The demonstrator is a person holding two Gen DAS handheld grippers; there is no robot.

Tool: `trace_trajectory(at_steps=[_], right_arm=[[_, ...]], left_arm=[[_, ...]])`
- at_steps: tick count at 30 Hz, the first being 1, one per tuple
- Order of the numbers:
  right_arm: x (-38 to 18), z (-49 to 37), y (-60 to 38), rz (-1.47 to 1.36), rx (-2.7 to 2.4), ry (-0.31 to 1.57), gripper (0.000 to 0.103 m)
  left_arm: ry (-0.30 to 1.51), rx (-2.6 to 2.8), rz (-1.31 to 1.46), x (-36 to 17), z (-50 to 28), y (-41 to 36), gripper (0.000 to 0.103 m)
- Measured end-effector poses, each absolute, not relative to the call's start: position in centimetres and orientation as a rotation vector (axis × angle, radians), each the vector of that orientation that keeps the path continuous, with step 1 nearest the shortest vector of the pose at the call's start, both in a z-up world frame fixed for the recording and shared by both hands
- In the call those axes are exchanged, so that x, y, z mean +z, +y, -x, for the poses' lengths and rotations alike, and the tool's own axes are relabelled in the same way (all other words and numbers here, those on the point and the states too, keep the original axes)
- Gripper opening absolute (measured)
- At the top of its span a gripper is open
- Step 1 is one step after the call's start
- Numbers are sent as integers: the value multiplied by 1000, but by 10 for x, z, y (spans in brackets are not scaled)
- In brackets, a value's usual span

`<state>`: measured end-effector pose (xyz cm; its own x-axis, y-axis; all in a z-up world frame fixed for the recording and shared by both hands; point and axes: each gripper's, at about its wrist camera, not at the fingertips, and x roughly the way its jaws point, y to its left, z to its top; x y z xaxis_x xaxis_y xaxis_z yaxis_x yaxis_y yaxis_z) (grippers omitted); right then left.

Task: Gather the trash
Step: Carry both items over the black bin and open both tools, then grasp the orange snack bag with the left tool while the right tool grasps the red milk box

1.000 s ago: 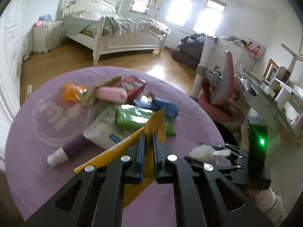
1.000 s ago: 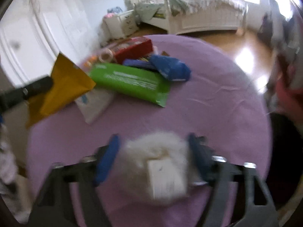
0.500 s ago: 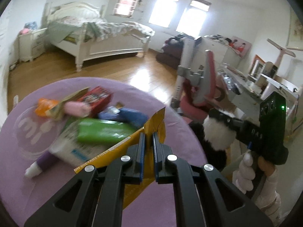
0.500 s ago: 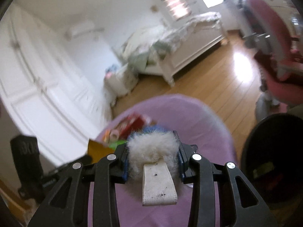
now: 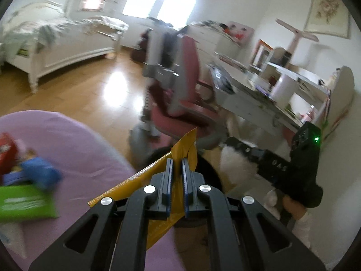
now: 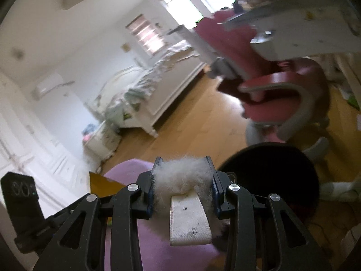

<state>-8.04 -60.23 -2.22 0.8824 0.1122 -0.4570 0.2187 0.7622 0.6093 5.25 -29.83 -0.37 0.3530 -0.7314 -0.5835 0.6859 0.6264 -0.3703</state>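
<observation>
We've got both claws loaded: left gripper clamped flat on the yellow foil fibre-snack sachet, right gripper squeezing the white fluffy pad with its soiled fabric strap, both near the right edge of the round purple-clothed table. Just beyond and lower sits the round black bin, so neither piece is dropped yet. Left on the table we still see the green plastic pack, blue wrapper and red box to collect.
</observation>
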Motion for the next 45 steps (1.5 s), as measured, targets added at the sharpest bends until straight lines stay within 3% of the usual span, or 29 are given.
trace_trajectory(at_steps=[8, 22, 25, 27, 29, 31, 32, 40, 42, 45], right_arm=[[-63, 89, -641, -773, -137, 526, 37], [-100, 87, -649, -820, -158, 582, 39], [-100, 82, -650, -808, -168, 588, 58], [-97, 83, -651, -798, -175, 570, 78], [-93, 86, -651, -788, -184, 548, 82], [-91, 86, -651, -787, -189, 545, 82], [-91, 87, -650, -791, -190, 544, 82], [-80, 74, -615, -758, -128, 567, 82], [-76, 65, -599, -735, -97, 582, 88], [-67, 44, -562, -693, -11, 609, 89]], left_arm=[[883, -1005, 21, -36, -57, -373, 8], [962, -1004, -34, -72, -64, -420, 8], [963, -984, -66, -72, -65, -429, 12], [950, -968, -90, -70, -66, -432, 12], [930, -958, -103, -66, -65, -431, 26], [896, -929, -106, -61, -62, -425, 81], [859, -915, -85, -56, -60, -417, 86], [816, -825, -10, -36, -63, -353, 92], [796, -782, 20, -31, -64, -326, 93], [762, -694, 68, -22, -66, -274, 94]])
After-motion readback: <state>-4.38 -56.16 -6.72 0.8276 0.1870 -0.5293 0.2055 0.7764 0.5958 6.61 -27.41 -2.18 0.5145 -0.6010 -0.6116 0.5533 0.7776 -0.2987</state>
